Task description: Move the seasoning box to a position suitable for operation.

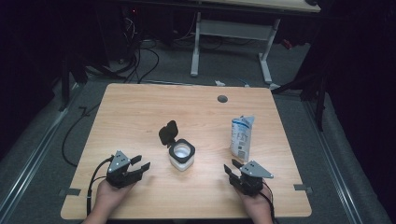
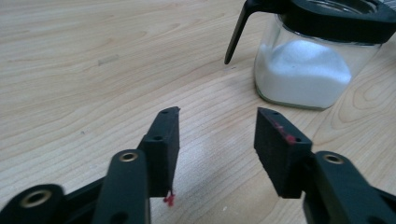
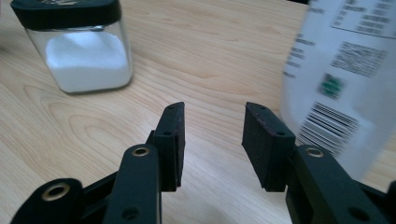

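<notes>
Glass jar (image 1: pixel 181 155) is the landmark: sits mid-table, upright, partly filled with white powder, black flip lid (image 1: pixel 168 132) hinged open and standing up behind it. Table (image 1: pixel 140 112) is light wood.

Left gripper (image 1: pixel 138 167): just left of the jar and nearer the person, resting low over the tabletop, apart from the jar. Jaws released, nothing between them, bare wood in the gap. In the left gripper view the jar (image 2: pixel 306 65) stands ahead and to the right of the pads (image 2: pixel 163 144), no contact.

Right gripper (image 1: pixel 232 170): right of the jar, about as near the person as the left one. Jaws parted, gripping nothing.

White pouch (image 1: pixel 242 138): upright, right of the jar, just behind the right gripper. In the right gripper view the pouch (image 3: pixel 341 84) is blurred, close beside the right-hand pad, outside the gap; can't tell if it touches.
</notes>
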{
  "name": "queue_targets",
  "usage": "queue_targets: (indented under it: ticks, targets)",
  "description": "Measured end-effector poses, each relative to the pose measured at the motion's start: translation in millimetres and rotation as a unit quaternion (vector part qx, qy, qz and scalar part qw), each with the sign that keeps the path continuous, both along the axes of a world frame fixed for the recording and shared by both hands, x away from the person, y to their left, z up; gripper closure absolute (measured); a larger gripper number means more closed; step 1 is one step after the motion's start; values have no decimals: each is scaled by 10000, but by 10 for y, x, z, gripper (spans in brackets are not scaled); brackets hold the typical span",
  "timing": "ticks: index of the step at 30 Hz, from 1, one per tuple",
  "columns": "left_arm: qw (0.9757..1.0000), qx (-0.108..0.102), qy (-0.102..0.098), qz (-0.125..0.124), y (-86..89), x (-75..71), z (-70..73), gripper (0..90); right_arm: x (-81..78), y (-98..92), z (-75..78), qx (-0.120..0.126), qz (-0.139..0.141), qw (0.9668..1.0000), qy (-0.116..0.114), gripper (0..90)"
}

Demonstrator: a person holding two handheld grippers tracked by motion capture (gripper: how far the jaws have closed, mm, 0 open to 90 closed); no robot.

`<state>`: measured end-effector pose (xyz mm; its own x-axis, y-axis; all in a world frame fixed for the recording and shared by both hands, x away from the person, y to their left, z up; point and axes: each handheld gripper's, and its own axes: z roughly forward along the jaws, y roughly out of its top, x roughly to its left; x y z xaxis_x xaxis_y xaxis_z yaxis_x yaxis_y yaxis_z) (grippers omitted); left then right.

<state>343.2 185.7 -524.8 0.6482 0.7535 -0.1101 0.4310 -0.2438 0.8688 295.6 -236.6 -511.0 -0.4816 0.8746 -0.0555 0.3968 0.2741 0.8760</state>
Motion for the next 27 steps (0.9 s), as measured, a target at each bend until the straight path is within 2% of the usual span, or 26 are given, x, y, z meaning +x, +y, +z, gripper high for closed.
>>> queue_targets:
  ticks: [9, 15, 18, 22, 27]
  targets:
    - [9999, -88, 34, 64, 33, 10, 18, 489, 96, 302, -43, -11, 173, 9998, 24, 594]
    - [9999, -52, 70, 64, 33, 37, 17, 500, 142, 472, -39, -62, 235, 9997, 57, 617]
    - [9999, -39, 96, 116, 29, 69, -1, 535, 180, 522, -33, -25, 232, 9997, 79, 631]
    - [9999, 89, 35, 130, 13, 76, 1, 561, 224, 557, -43, -7, 247, 9997, 86, 649]
    - [9997, 16, 70, 238, 31, 79, 30, 588, 262, 587, -51, -54, 331, 9994, 108, 682]
